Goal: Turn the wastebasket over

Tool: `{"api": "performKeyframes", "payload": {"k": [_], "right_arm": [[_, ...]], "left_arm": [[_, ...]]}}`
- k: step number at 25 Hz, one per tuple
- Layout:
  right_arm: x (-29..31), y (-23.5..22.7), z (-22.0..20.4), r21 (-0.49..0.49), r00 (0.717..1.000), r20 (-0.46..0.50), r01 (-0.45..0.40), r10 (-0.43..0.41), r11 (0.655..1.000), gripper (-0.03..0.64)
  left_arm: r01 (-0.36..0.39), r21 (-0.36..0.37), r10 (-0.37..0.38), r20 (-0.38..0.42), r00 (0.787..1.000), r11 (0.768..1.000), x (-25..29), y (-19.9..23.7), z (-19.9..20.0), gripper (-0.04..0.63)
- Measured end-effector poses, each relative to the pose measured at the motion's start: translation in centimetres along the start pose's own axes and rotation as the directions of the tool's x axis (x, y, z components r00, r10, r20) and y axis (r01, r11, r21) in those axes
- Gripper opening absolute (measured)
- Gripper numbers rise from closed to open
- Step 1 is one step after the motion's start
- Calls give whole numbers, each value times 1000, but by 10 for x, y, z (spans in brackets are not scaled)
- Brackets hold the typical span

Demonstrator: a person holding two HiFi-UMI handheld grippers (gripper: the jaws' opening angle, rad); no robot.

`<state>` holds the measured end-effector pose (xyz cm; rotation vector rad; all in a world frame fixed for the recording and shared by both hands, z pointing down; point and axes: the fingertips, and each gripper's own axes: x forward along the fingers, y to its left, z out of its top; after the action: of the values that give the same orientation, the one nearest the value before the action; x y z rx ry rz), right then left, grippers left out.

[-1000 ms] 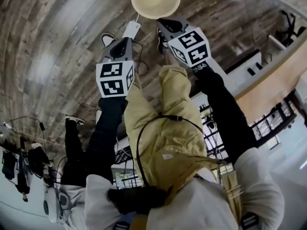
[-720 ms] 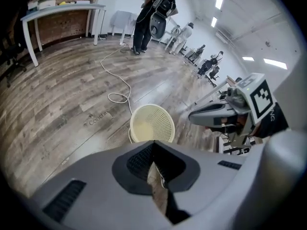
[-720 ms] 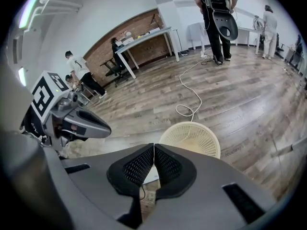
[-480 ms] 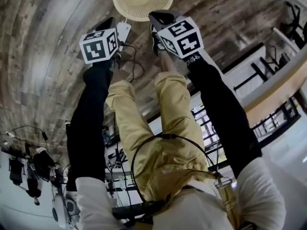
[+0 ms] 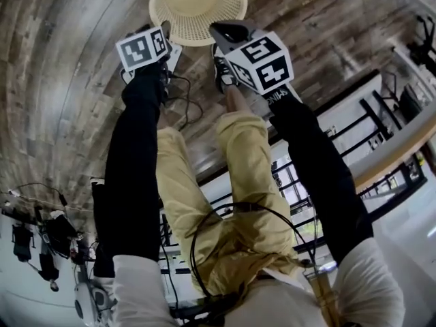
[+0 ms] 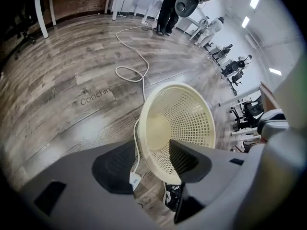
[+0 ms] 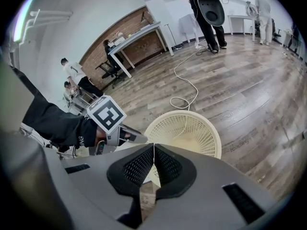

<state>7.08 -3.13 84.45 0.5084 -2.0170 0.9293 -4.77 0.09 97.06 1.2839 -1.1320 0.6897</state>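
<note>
The wastebasket [image 5: 197, 2] is a cream mesh basket that stands mouth up on the wood floor, just ahead of both grippers. My left gripper [image 6: 153, 163] is at its near left rim. Its jaws have just been opening and stand wide, with the basket's wall [image 6: 160, 150] between them: one pad [image 6: 189, 158] is inside, the other pad [image 6: 114, 167] outside, and neither presses on it. My right gripper [image 7: 153, 163] is shut on nothing, and the wastebasket [image 7: 184, 131] lies a little beyond its tips. The left gripper's marker cube [image 7: 106, 114] shows at its left.
A white cable [image 6: 130, 56] loops over the floor beyond the basket, and a white plug [image 6: 135, 178] on a cord hangs by the left jaw. The person's shoe [image 5: 221, 70] stands close to the basket. Desks [image 7: 136, 40] and standing people [image 7: 206, 8] are farther off.
Both grippers have come down toward the basket. The left one travelled farthest, from beside the person's leg to the basket's rim. The basket now fills more of the head view.
</note>
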Motion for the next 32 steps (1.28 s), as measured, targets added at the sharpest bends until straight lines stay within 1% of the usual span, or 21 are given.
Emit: {"api": "performKeyframes", "payload": {"k": [3, 4, 5, 8, 9, 10, 12, 14, 15, 18, 20, 23, 26, 28, 29, 30, 32], "right_arm": [[7, -9, -7, 6, 1000, -12, -13, 13, 1000, 23], [9, -13, -9, 9, 1000, -14, -15, 16, 1000, 23], [9, -15, -10, 11, 1000, -16, -17, 17, 1000, 21], [5, -19, -14, 15, 1000, -19, -17, 17, 1000, 21], [2, -19, -14, 18, 1000, -19, -17, 17, 1000, 21], [0, -19, -14, 20, 1000, -19, -17, 17, 1000, 22], [-4, -18, -11, 22, 1000, -16, -16, 17, 1000, 23], [-9, -18, -6, 19, 1000, -8, -12, 12, 1000, 23], [-12, -19, -4, 18, 1000, -3, -9, 10, 1000, 21], [-20, -21, 4, 18, 1000, 12, 1, -1, 1000, 21], [-21, -19, 10, 19, 1000, 26, 3, -4, 1000, 21], [-19, -11, 13, 19, 999, 36, -2, 1, 1000, 21], [-12, -7, 8, 22, 999, 33, -9, 8, 1000, 21], [-6, -4, 2, 30, 999, 29, -13, 12, 999, 21], [-4, -1, -2, 34, 1000, 27, -16, 15, 999, 21], [-3, 3, -6, 37, 1000, 22, -20, 19, 999, 23], [0, 9, -16, 37, 1000, 8, -27, 27, 999, 23]], "left_arm": [[-12, -23, 11, -45, 999, 1000, 24, 7, -10, 206], [-18, -22, 17, -53, 998, 1000, 29, 8, -11, 172], [-25, -23, 23, -55, 998, 999, 32, 9, -10, 91], [-1, -54, -1, -30, 1000, 999, 29, 6, -1, 64], [7, -43, -8, -19, 1000, 999, 25, 3, 4, 56], [11, -12, -11, -12, 1000, 1000, 21, -1, 9, 52], [16, 85, -16, -4, 1000, 996, 12, -13, 20, 51], [23, 175, -25, 4, 1000, 984, 1, -27, 30, 48], [23, 208, -25, 7, 1000, 978, -5, -34, 34, 48], [-10, 279, 4, 21, 1000, 960, -27, -45, 43, 44], [-67, 317, 55, 47, 997, 946, -44, -41, 50, 43], [-179, 354, 155, 97, 983, 918, -64, -24, 56, 41], [-255, 404, 230, 110, 967, 878, -59, -5, 50, 41], [-273, 456, 264, 86, 961, 847, -47, 4, 41, 41], [-273, 473, 273, 71, 959, 837, -41, 7, 35, 41], [-267, 484, 274, 59, 960, 833, -37, 7, 29, 41], [-245, 493, 258, 43, 965, 834, -28, 1, 17, 41]]}}
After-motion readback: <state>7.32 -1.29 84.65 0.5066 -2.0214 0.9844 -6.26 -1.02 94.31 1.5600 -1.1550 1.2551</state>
